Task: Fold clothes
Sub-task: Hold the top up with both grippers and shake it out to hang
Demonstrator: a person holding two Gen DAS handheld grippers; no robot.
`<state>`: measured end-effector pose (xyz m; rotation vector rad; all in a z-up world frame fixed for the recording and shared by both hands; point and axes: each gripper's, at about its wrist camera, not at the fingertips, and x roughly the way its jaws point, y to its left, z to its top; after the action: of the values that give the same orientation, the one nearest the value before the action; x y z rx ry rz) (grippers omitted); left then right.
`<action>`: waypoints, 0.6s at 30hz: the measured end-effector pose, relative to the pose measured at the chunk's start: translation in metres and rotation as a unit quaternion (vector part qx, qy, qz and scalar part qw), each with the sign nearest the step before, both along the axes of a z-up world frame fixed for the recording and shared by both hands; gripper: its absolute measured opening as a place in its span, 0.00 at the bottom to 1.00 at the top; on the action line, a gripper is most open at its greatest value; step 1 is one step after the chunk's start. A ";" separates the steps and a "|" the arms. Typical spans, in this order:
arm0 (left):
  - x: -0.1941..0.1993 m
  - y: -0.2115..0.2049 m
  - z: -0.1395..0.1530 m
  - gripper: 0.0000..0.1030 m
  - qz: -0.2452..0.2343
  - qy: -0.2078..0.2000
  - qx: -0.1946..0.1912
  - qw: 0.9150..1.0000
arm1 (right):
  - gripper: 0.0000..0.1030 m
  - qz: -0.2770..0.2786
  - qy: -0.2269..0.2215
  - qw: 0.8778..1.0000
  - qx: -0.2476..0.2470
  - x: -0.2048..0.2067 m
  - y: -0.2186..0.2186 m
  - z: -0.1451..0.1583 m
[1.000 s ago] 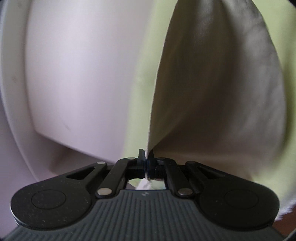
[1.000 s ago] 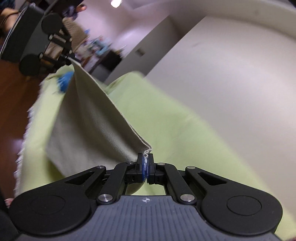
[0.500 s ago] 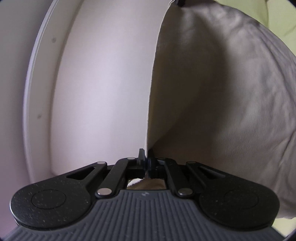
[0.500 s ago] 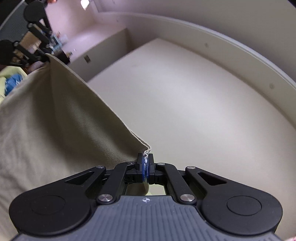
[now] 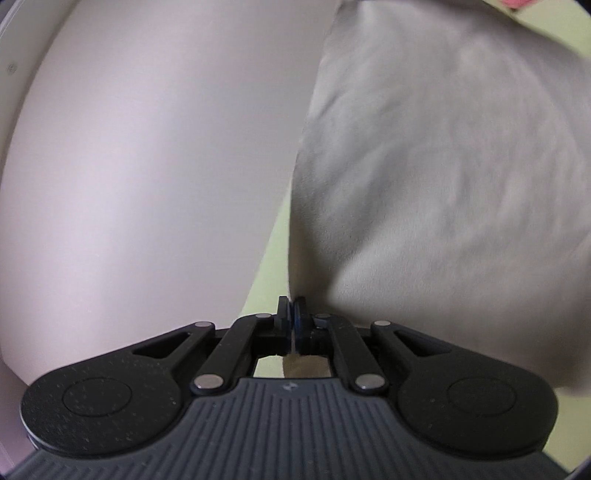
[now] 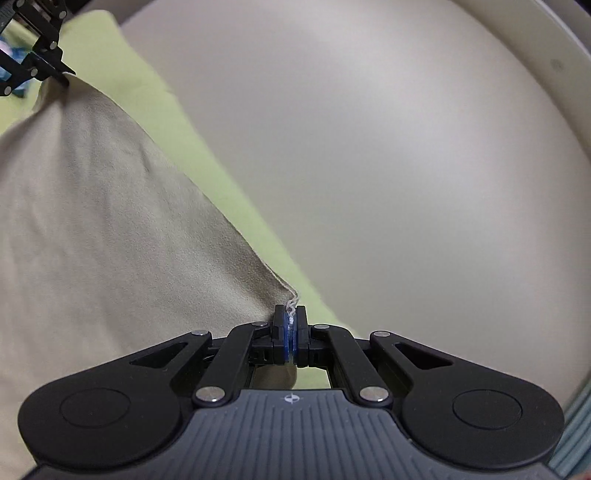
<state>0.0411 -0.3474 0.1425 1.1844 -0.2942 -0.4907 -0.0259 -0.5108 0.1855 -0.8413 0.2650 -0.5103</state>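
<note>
A beige cloth (image 5: 443, 177) hangs stretched between my two grippers. My left gripper (image 5: 292, 314) is shut on one corner of it, with the cloth spreading up and to the right. My right gripper (image 6: 290, 325) is shut on another corner, a frayed thread showing at its tip; the beige cloth (image 6: 103, 221) spreads to the left. In the right wrist view the left gripper (image 6: 62, 77) shows far off at the top left, pinching the cloth's far corner.
A light green sheet (image 6: 192, 147) covers the surface under the cloth; it also shows in the left wrist view (image 5: 266, 266). A plain pale wall (image 6: 388, 166) stands right behind it. A pink item (image 5: 517, 3) shows at the top edge.
Both grippers have tipped back down with the cloth still held: the green sheet is in view again beneath the cloth, after half a second of mostly wall.
</note>
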 end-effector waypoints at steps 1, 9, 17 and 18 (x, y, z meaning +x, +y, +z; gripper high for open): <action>0.006 -0.009 0.008 0.02 0.000 -0.004 -0.013 1.000 | 0.00 0.000 -0.011 1.000 -0.002 0.000 -0.005 0.003; -0.005 -0.005 0.031 0.02 -0.020 -0.028 -0.079 0.996 | 0.00 0.029 -0.078 0.996 0.017 -0.032 -0.016 -0.008; -0.079 0.054 -0.132 0.02 -0.053 0.086 0.009 0.995 | 0.00 0.059 0.045 0.992 0.098 -0.114 0.035 -0.213; -0.088 0.060 -0.159 0.02 -0.053 0.109 0.030 0.992 | 0.00 0.054 0.071 0.990 0.112 -0.122 0.042 -0.242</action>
<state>-0.0473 -0.2871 -0.0167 1.1661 -0.1551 -0.7198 -0.1479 -0.4691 -0.0564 -0.6696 0.3976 -0.3125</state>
